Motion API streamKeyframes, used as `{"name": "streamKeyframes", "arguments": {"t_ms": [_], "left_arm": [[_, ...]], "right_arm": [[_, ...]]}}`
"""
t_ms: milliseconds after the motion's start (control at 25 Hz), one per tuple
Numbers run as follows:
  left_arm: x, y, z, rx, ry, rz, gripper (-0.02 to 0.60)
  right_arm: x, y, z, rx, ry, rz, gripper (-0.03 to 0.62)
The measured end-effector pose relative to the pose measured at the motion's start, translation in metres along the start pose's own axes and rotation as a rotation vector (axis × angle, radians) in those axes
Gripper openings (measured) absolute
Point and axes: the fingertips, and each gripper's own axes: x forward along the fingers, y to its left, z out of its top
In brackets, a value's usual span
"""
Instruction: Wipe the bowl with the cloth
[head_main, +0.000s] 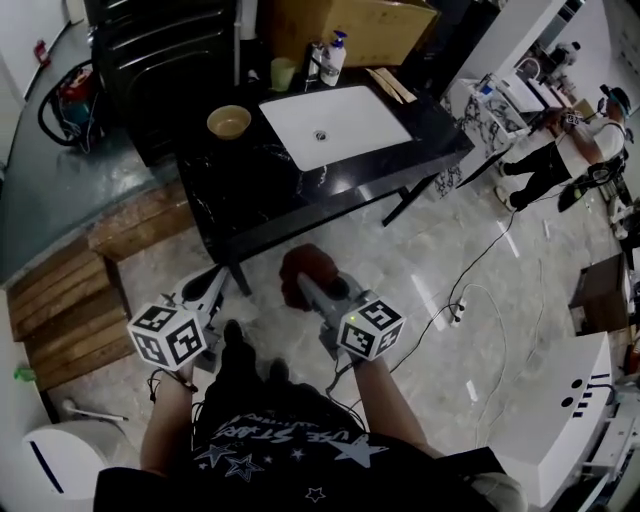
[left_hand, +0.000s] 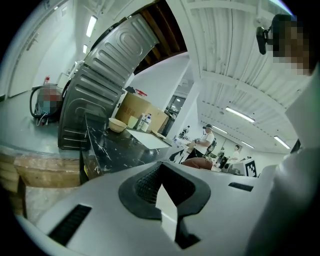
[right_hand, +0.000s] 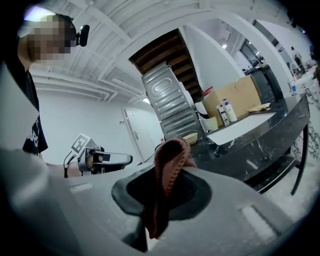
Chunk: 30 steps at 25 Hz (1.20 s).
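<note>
Tightly in right gripper (head_main: 312, 290): cloth (right_hand: 170, 159)

I am holding the reddish-brown knitted cloth (right_hand: 170, 160) folded and pinched in my right gripper (right_hand: 159, 202). The tan bowl (head_main: 229, 122) is sitting upright, well apart, on the black counter (head_main: 250, 190).

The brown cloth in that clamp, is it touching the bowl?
Apart. The head view shows the cloth pinched in the right gripper over the floor, while the bowl sits up on the black counter.
</note>
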Motion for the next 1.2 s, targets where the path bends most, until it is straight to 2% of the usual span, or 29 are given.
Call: {"name": "streamKeyframes", "arguments": {"t_ms": [240, 360, 520, 760, 1200], "left_arm": [[-0.031, -0.025, -0.006, 0.032, -0.027, 0.024, 0.008], [-0.037, -0.035, -0.002, 0.047, -0.038, 0.016, 0.008], [-0.045, -0.04, -0.006, 0.063, -0.033, -0.005, 0.008], [-0.074, -0.034, -0.025, 0.041, -0.001, -0.049, 0.008], [-0.17, -0.01, -0.052, 0.048, 0.029, -0.092, 0.008]], "right_arm": [[-0.026, 0.026, 0.007, -0.048, -0.028, 0.036, 0.054], [-0.034, 0.042, 0.006, -0.078, -0.026, 0.076, 0.054], [-0.033, 0.056, -0.006, -0.08, -0.008, 0.076, 0.053], [-0.03, 0.082, -0.021, -0.084, 0.009, 0.025, 0.054], [-0.035, 0.169, -0.058, -0.074, 0.004, -0.088, 0.054]]}}
